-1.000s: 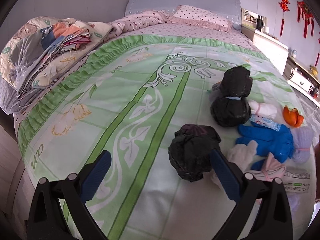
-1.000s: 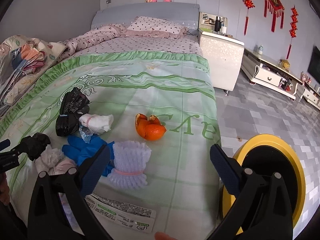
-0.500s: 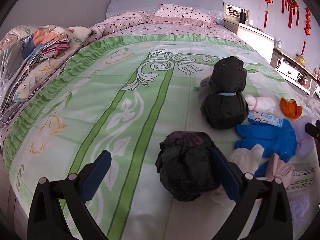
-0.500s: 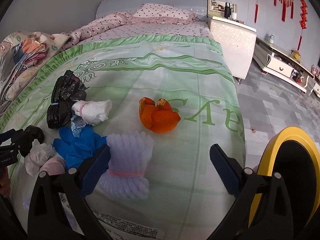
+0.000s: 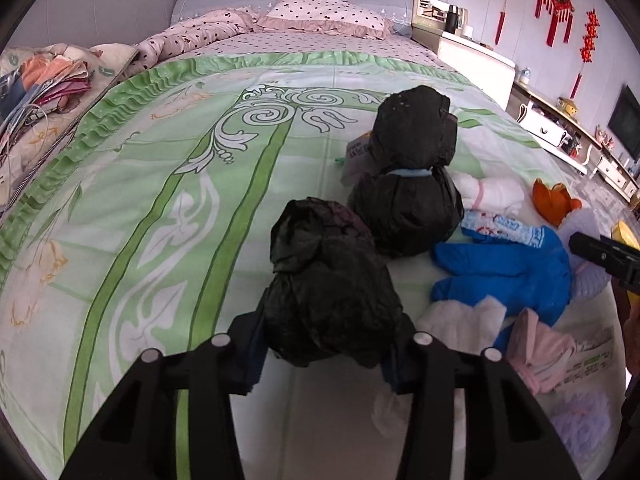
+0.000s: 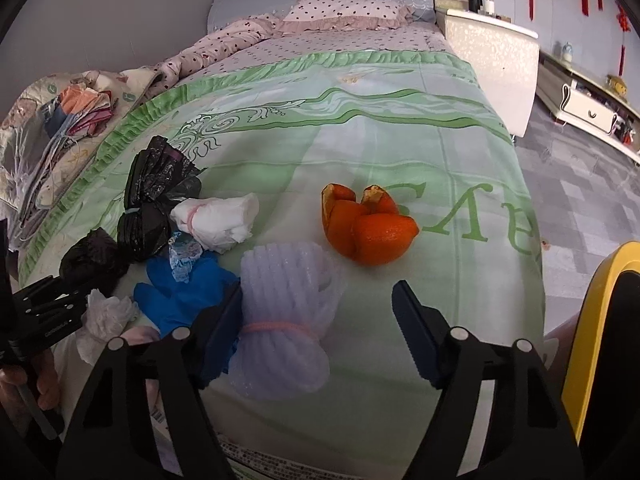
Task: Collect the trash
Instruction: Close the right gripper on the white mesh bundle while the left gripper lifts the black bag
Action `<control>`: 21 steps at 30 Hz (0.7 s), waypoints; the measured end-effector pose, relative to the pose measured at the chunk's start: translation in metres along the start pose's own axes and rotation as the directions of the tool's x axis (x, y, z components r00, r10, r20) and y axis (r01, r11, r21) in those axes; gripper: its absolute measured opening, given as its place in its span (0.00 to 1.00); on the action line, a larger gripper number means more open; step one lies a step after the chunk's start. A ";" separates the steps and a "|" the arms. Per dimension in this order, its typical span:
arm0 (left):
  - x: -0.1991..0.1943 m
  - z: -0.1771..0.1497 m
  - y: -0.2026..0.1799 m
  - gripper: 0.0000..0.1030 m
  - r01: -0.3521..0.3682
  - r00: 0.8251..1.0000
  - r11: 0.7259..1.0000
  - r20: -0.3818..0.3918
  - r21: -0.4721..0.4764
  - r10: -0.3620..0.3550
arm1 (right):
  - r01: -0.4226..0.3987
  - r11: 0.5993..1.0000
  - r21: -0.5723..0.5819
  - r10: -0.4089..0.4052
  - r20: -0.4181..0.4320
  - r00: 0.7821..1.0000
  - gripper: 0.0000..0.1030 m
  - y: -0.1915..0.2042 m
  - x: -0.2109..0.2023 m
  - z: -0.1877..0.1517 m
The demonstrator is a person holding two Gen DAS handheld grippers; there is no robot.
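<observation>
My left hand-held gripper (image 5: 326,354) has just been closing, and its pads now press both flanks of the nearer black bag bundle (image 5: 328,292), which sits on the green-patterned bed cover (image 5: 160,200); a second black bag (image 5: 408,184), cinched at its middle, lies just beyond it; to its right I see a blue glove (image 5: 508,268), white tissue (image 5: 464,316) and a pink scrap (image 5: 540,344) close together. My right hand-held gripper (image 6: 320,328) has also just been closing; it stands partly open, its left pad touching the pale foam fruit net (image 6: 284,320), its right pad well clear of it; the net lies toward the left side of the gap; orange peel (image 6: 366,228) lies just beyond the fingertips, apart from the net; a yellow-rimmed bin (image 6: 600,320) stands off the bed's right edge.
</observation>
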State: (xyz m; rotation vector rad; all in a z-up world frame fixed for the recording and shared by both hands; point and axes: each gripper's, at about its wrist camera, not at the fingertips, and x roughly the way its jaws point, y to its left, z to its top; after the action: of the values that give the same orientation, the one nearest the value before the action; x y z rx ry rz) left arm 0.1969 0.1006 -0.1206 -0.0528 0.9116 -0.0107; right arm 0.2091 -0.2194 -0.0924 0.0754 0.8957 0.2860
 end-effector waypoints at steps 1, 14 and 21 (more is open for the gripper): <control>0.002 0.001 0.000 0.38 0.003 1.000 1.000 -0.001 -0.004 -0.003 | -0.006 1.000 -0.007 0.007 0.007 1.000 0.52 0.002 -0.002 0.000; -0.026 0.001 0.002 0.34 0.053 0.995 0.998 0.090 -0.047 -0.048 | -0.078 0.996 -0.045 0.080 0.049 0.996 0.32 0.010 -0.027 0.001; -0.048 -0.002 -0.001 0.34 0.066 0.990 0.996 0.132 -0.054 -0.058 | -0.100 0.995 -0.022 0.102 0.104 0.989 0.32 0.006 -0.056 0.004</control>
State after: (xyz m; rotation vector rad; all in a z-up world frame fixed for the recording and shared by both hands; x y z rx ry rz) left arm 0.1661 0.1008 -0.0838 -0.1344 0.7791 -0.0379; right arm 0.1775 -0.2292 -0.0462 0.1198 0.7866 0.3807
